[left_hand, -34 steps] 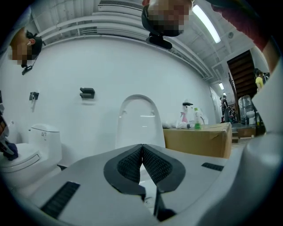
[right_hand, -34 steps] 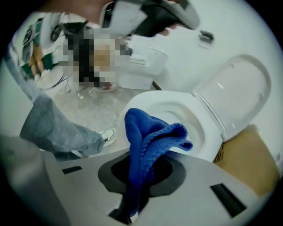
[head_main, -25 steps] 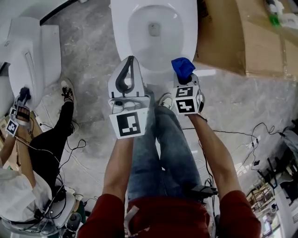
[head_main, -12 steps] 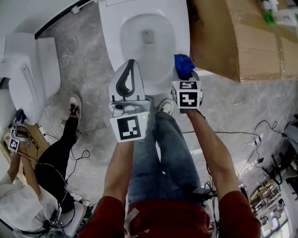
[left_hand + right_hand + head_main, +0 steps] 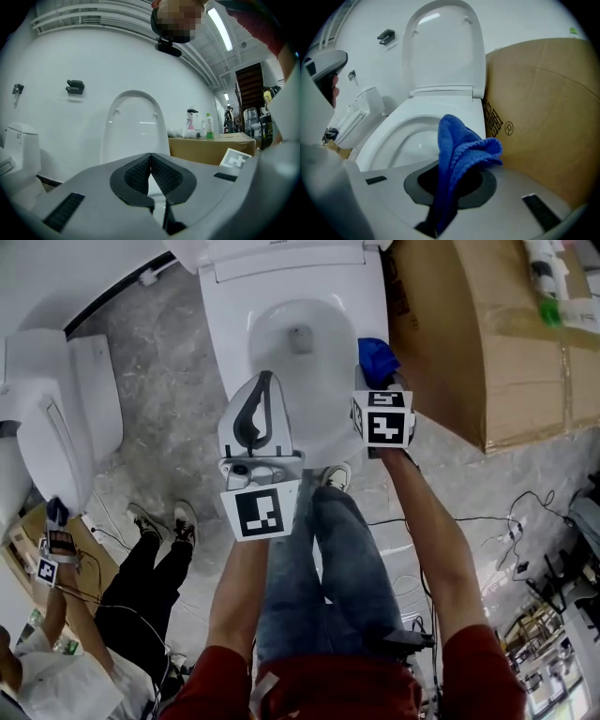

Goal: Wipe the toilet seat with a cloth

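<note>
The right gripper (image 5: 373,379) pinches the blue cloth (image 5: 377,356) above the toilet seat's (image 5: 232,348) right rim, the left gripper (image 5: 256,401) clenched empty; the loosely bunched cloth could drag free while wiping.

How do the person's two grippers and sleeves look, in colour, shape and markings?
Both the left claw and the right claw have light grey shells with dark pads. Each carries a white cube with black square markers. The person wears dark red short sleeves.
</note>
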A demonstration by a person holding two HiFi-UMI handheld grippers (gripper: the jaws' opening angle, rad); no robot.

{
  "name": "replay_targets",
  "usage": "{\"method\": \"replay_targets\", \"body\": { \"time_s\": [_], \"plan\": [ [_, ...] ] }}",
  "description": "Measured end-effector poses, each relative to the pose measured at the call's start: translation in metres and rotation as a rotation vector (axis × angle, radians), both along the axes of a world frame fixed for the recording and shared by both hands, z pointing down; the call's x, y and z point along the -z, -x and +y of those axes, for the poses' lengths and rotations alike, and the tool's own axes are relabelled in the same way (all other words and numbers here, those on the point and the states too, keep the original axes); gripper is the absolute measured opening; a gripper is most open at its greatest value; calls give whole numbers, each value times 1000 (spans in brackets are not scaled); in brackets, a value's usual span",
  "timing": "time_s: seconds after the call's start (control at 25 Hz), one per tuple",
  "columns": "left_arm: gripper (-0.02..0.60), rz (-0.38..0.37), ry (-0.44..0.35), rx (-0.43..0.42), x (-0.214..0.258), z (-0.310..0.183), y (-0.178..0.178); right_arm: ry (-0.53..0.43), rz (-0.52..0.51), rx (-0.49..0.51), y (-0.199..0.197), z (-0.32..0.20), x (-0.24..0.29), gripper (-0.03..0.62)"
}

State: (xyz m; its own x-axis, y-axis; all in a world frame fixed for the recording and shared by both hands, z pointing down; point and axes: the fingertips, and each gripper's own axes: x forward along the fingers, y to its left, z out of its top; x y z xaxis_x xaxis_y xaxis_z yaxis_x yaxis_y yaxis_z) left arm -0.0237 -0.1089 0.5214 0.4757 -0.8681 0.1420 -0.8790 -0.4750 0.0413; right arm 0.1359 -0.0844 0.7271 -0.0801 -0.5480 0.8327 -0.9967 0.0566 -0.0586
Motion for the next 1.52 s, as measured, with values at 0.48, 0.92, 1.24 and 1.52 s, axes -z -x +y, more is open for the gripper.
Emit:
{"method": "replay_targets", "body": {
  "time_s": [0.48,0.92,1.24,1.52],
  "plan": [
    [17,2,23,-41,-13,-65,-2,-70,67,-48,-30,-130,2,60],
    [17,17,33,-32,-18,-87,14,-80,113,-90,-41,-187,8,60],
    [17,27,39,4,-18,-99,39,-83,9,-71,22,-211,5,60],
    [17,18,34,38,-11,-100,64,-96,-110,32,106,-223,7,60]
  ]
}}
